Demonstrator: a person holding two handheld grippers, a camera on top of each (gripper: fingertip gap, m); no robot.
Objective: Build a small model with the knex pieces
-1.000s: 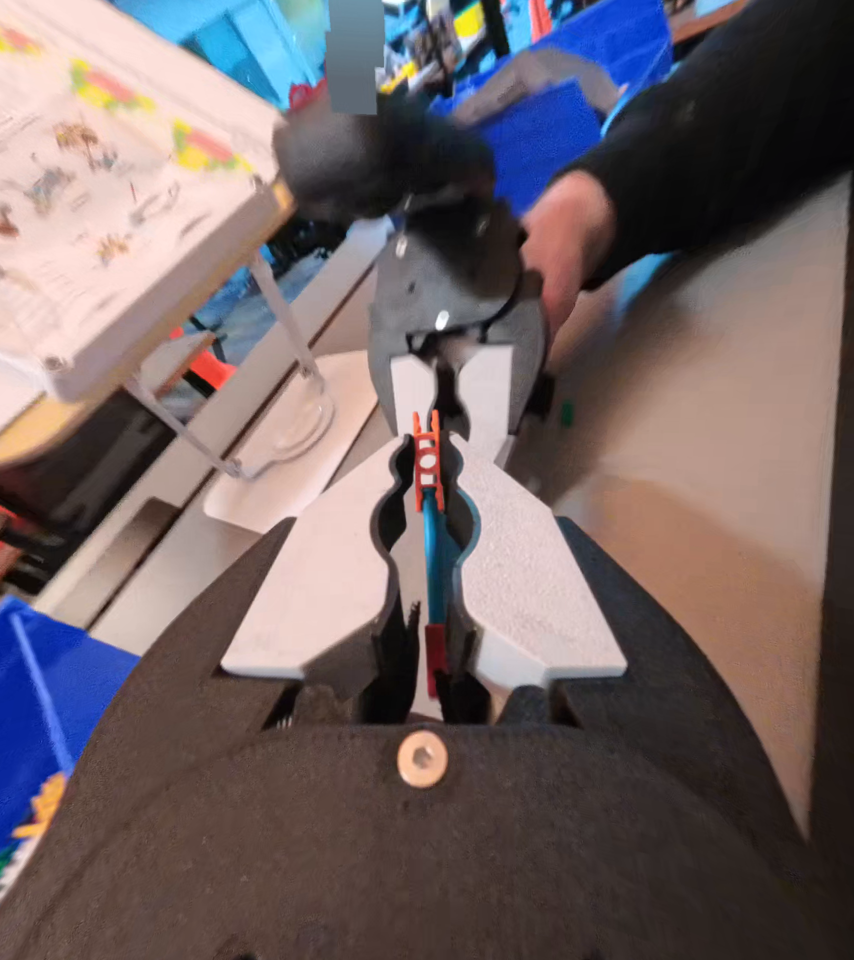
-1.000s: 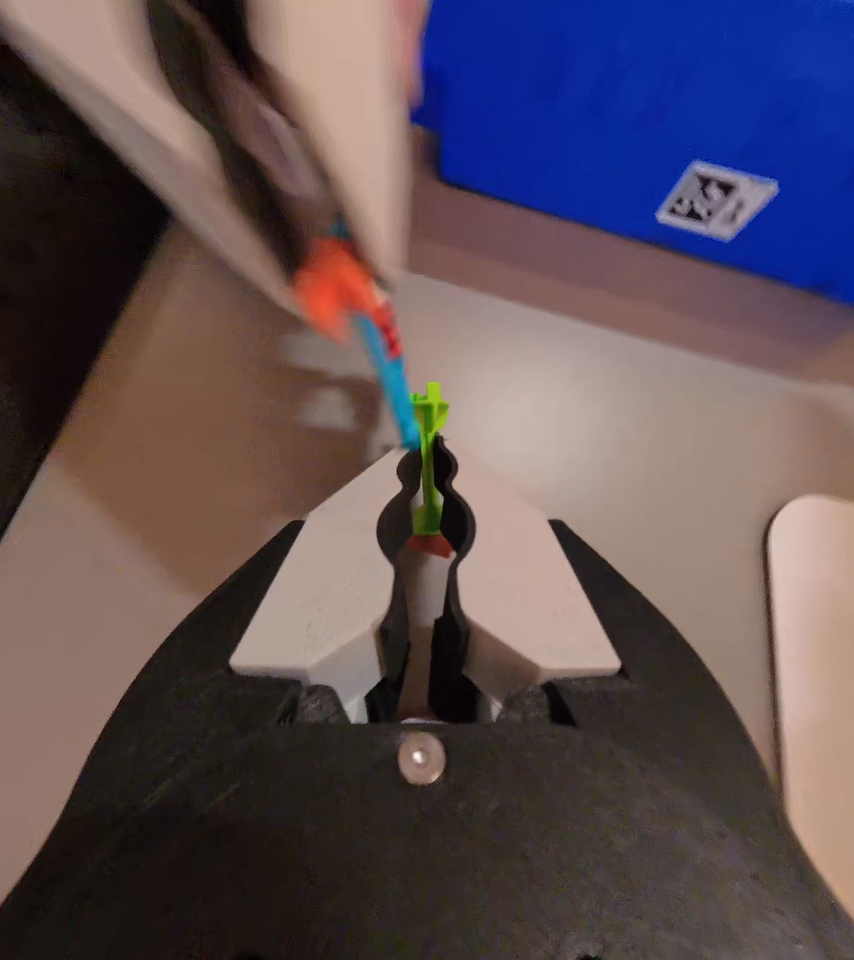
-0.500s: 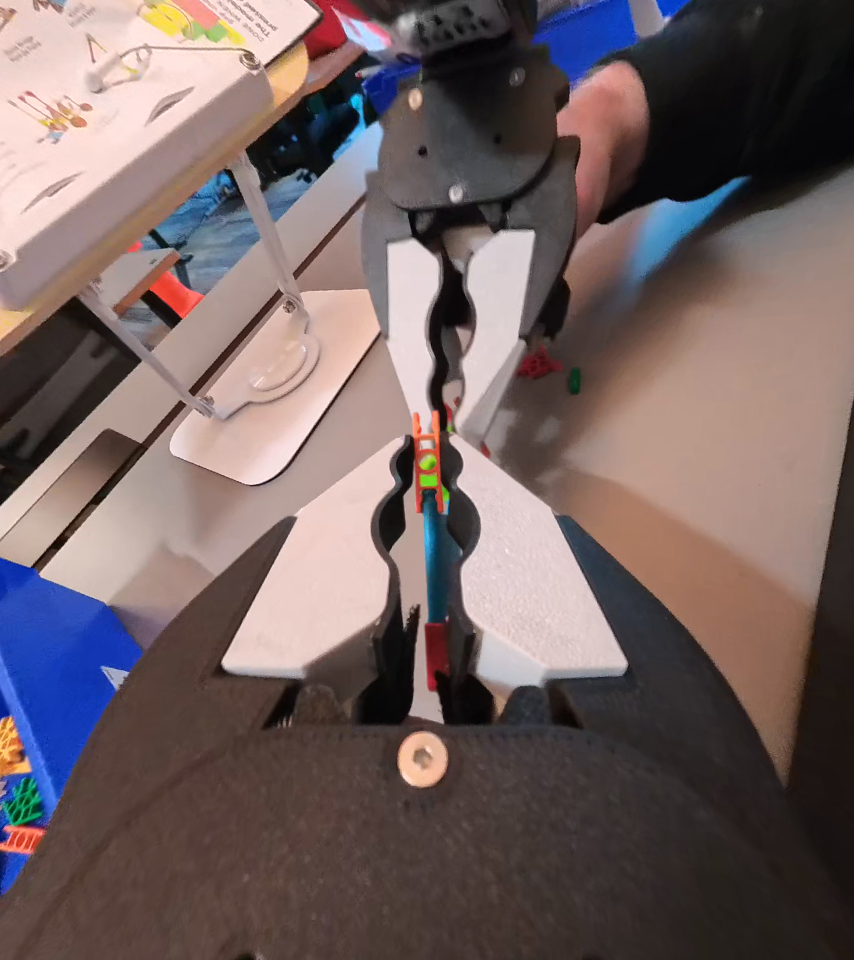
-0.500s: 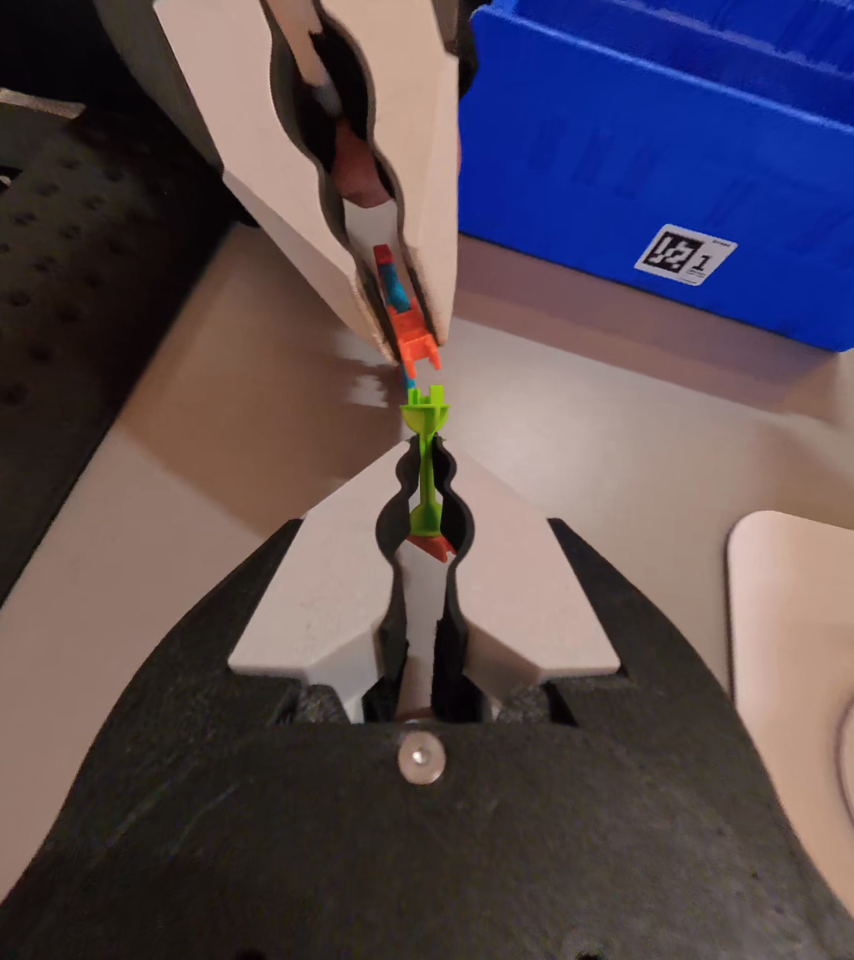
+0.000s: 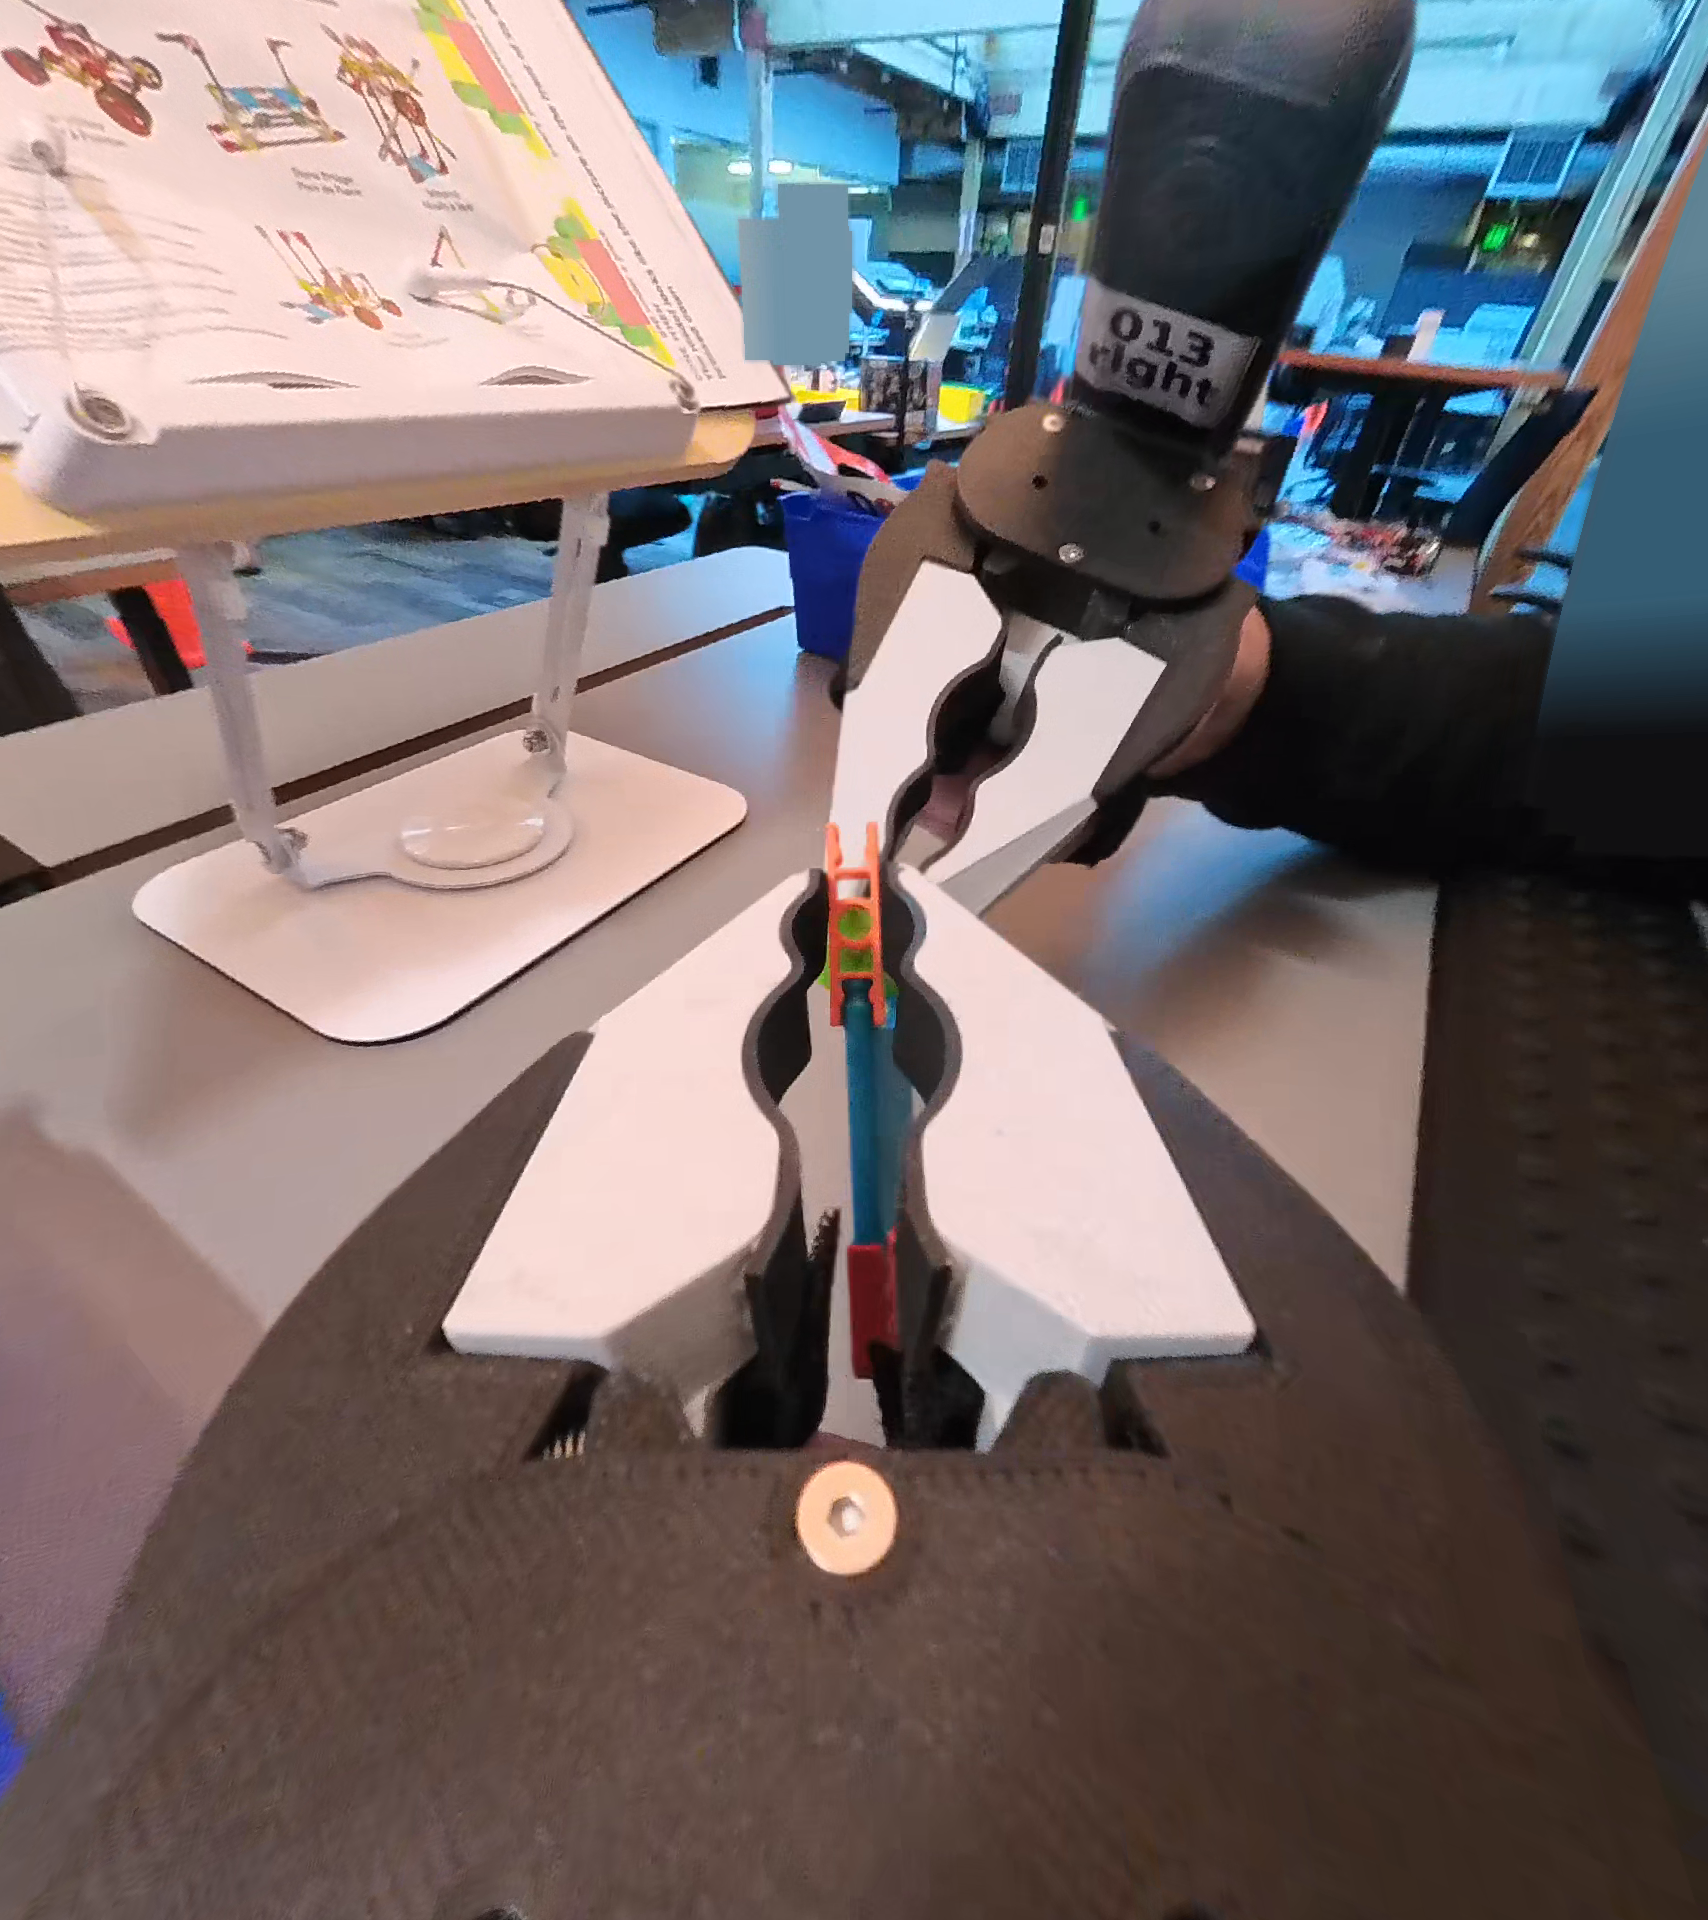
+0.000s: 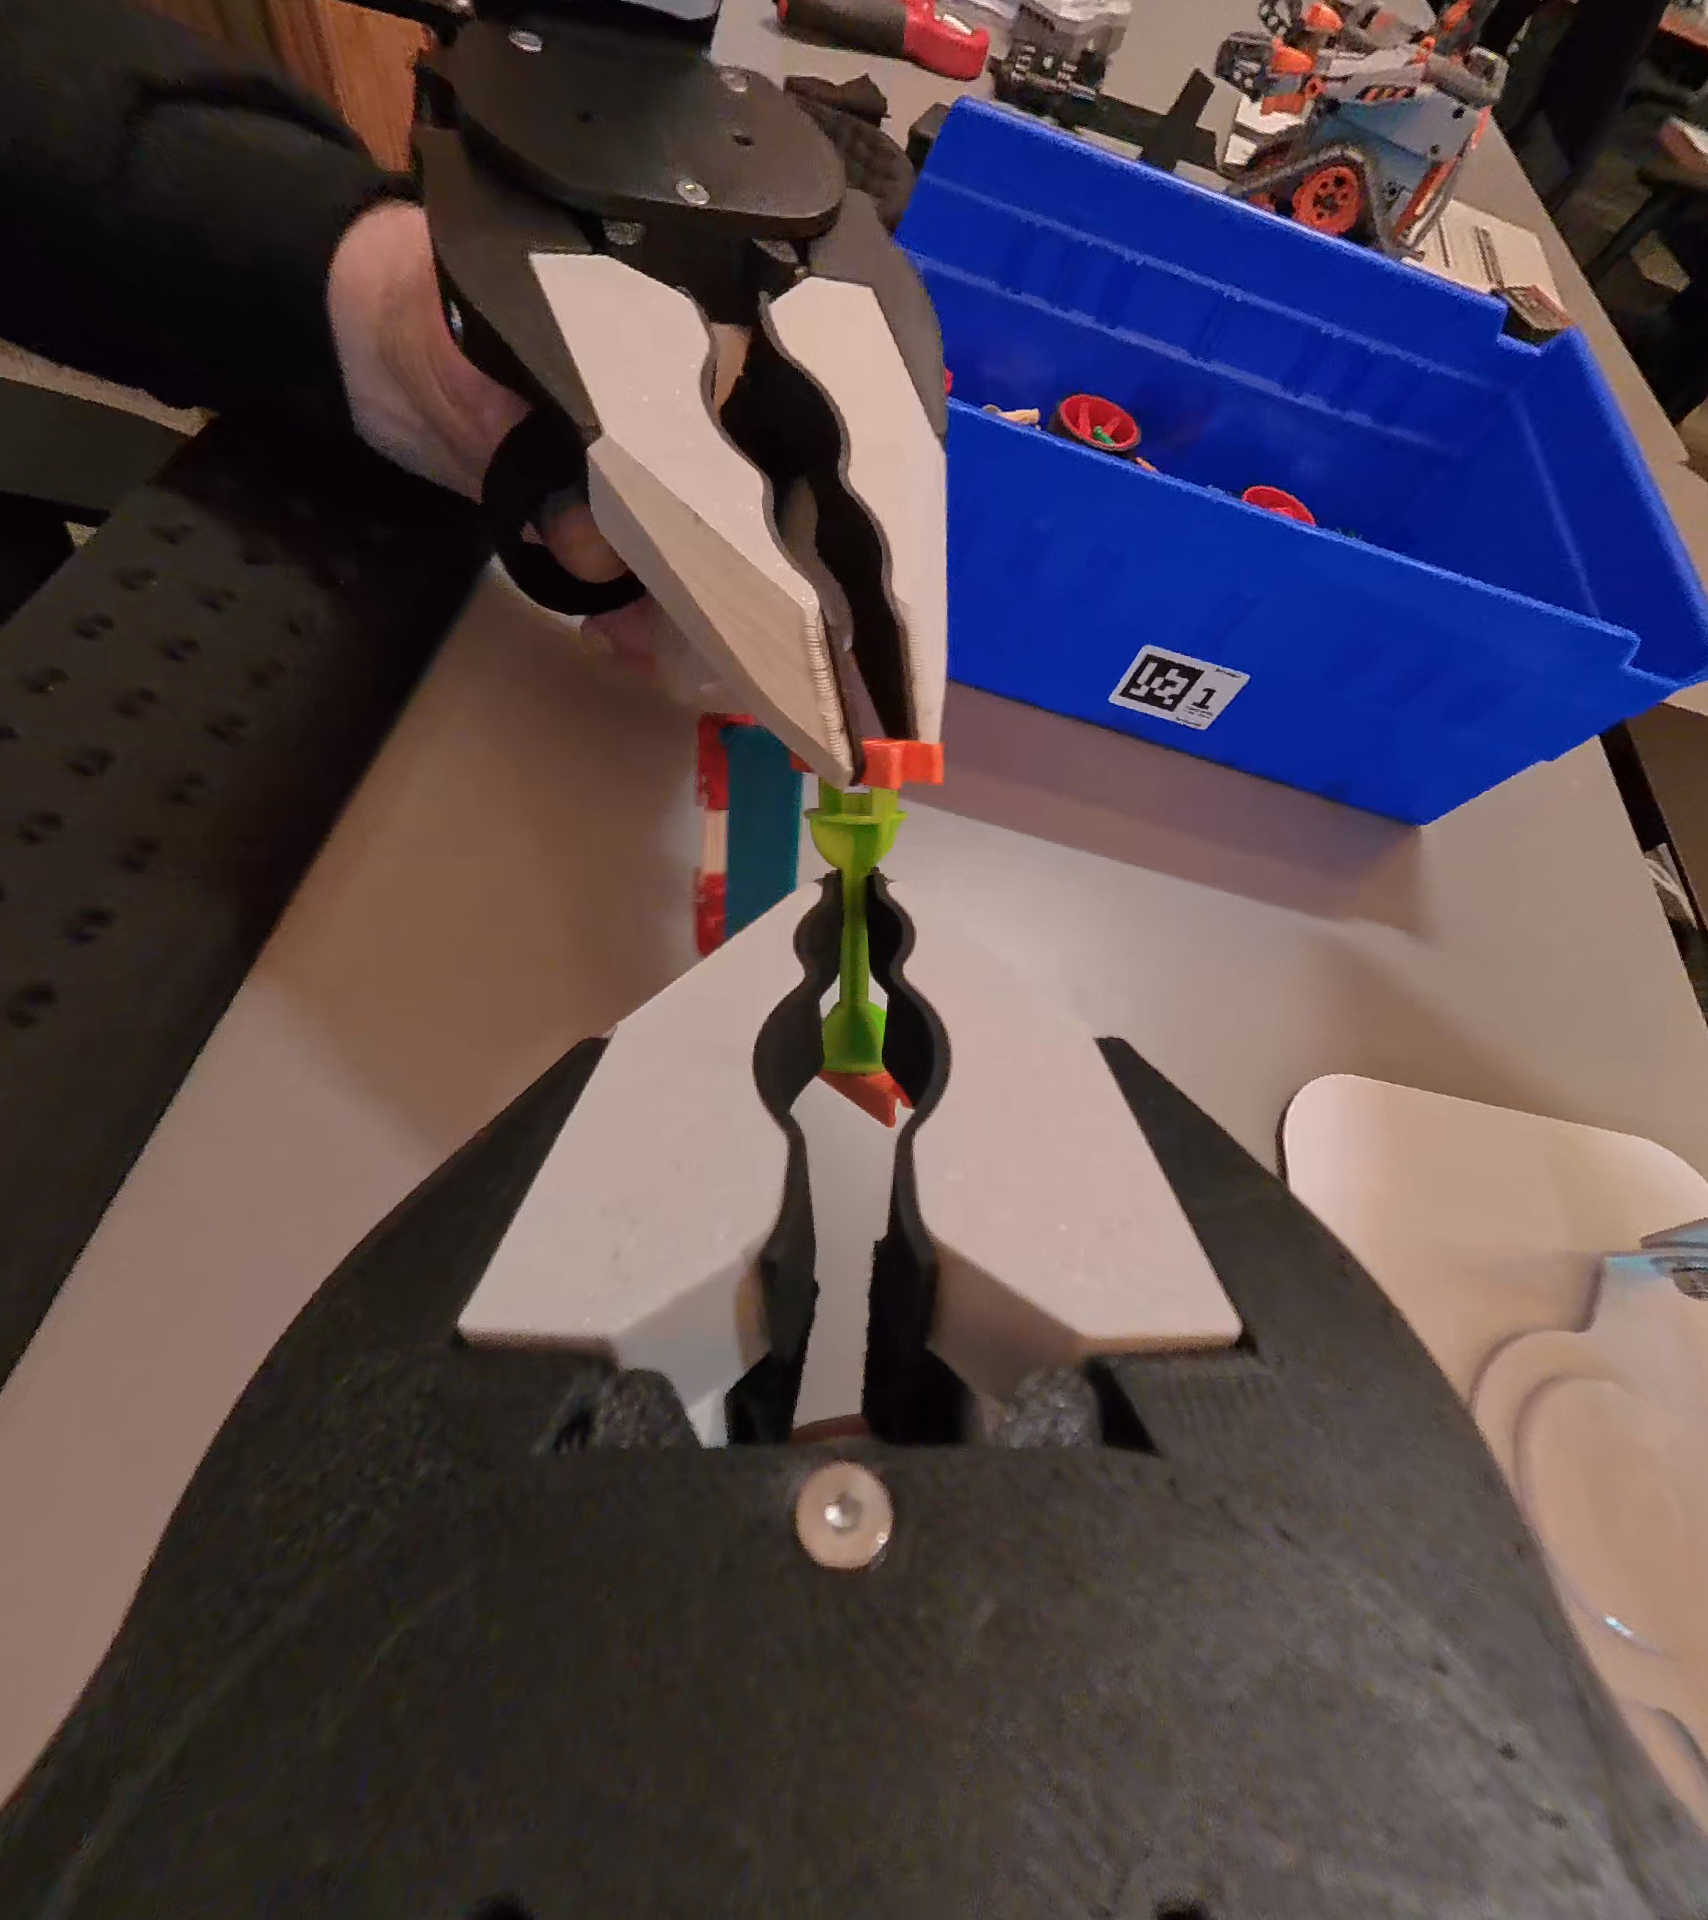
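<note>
While the left gripper (image 5: 855, 883) clamps a blue rod (image 5: 871, 1122) with its orange connector (image 5: 852, 914) pointing forward, the right gripper (image 6: 855, 883), clamped on a green rod (image 6: 855, 966), meets it tip-to-tip, axes nearly crossing above the table (image 6: 1193, 987)

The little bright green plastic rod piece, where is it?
In the right wrist view, the green rod sits clamped in the right gripper, its tip meeting the orange connector in the left gripper.
</note>
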